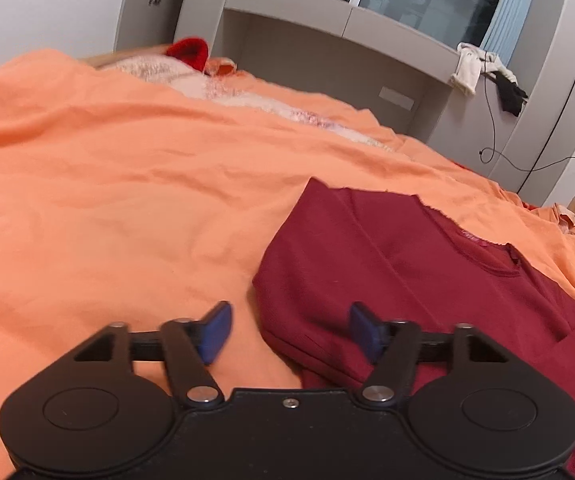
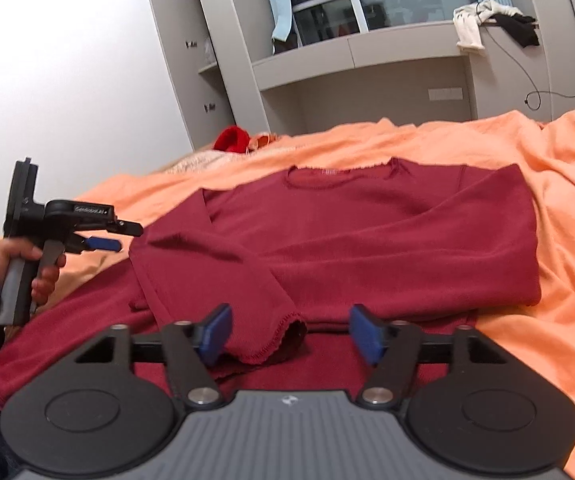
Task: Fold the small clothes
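From the left wrist view, the left claw [image 1: 290,332] hangs low over the bed [image 1: 87,184], its jaws spread wide with nothing between them. One blue pad is over the bare orange sheet, the other over the near edge of the sweater [image 1: 427,272], which lies flat to the right with its neckline toward the headboard. The folded left edge runs between the pads. If the claw closes here it may pinch the sheet along with the sweater, and a lift would drag both. It could also catch only the top layer of the fold, so the under layer would slide out and the fold would open.

From the right wrist view, the right claw [image 2: 290,334] is also wide open and empty, low over the sweater's [image 2: 367,240] lower part. Both sleeves are folded across the chest, and one cuff [image 2: 275,344] lies just in front of the pads, near the left one. A careless close could snag that cuff rather than the hem, pulling the sleeve off the body and undoing the fold. The left claw [image 2: 103,240] shows at the sweater's left side, held in a hand [image 2: 27,268]; seen edge-on, its opening cannot be judged from here. If the two claws lift unevenly, the fold will probably land crooked.
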A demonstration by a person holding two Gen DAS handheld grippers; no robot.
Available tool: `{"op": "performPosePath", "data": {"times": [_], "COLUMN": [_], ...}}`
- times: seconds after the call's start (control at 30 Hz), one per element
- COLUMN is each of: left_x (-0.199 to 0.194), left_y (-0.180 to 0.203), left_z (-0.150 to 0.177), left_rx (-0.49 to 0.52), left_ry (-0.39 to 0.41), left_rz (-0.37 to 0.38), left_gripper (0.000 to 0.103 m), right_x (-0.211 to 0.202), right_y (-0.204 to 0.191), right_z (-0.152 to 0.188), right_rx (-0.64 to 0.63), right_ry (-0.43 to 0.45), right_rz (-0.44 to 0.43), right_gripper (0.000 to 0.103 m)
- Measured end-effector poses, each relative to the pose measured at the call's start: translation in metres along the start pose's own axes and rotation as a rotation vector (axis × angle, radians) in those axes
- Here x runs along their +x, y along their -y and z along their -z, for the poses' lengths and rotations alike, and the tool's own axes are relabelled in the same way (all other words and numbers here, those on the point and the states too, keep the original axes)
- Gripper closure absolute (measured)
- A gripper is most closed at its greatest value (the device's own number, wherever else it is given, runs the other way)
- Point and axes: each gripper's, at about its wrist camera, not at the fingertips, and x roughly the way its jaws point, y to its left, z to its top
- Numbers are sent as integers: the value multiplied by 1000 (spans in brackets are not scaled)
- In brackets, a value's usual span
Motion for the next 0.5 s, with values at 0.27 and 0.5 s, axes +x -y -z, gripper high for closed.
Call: {"op": "performPosePath", "data": {"times": [0.27, 0.5], "left_x": [-60, -100], "left_y": [22, 19], "left_z": [33, 73], "left_rx": [63, 111], "left_ry": [85, 127], "left_rz": [-76, -119], "left_gripper": [4, 1], "right_x": [27, 32], "right_y": [-36, -75], "right_z": [-17, 17], "right_rx": [-204, -460], "right_ry": [13, -104], "right_rz": [160, 168], "right_gripper": [12, 12]}}
